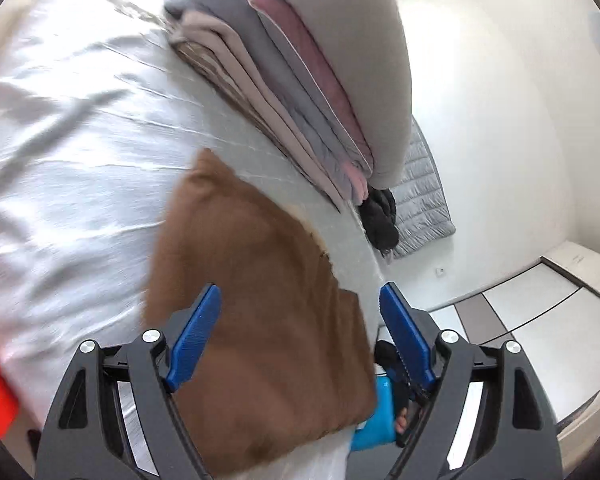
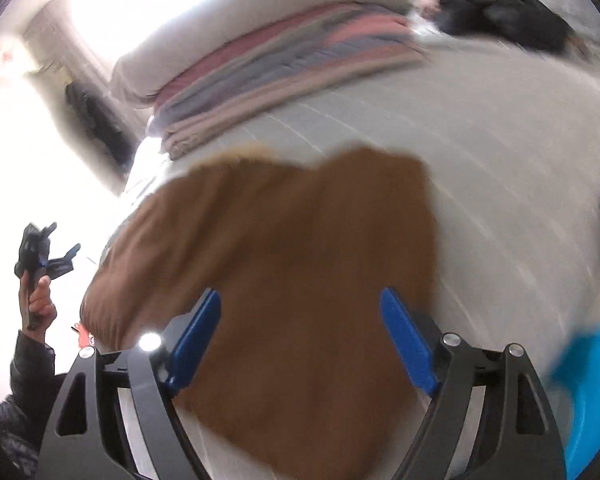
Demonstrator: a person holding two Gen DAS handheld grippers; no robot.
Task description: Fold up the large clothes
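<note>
While brown garment (image 1: 260,300) lies folded on bed (image 1: 80,140), stack (image 1: 300,92) beside.

A folded garment (image 1: 260,300) lies flat on the bed (image 1: 80,140) near its edge. Behind it sits a stack of folded clothes (image 1: 300,92), a dark bundle (image 1: 380,220) just beyond. A quilted mat (image 1: 424,204) lies on the floor beside the bed.

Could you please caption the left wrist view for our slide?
Open left tool above a folded brown garment on the white bed, beside a stack of folded clothes.
</note>
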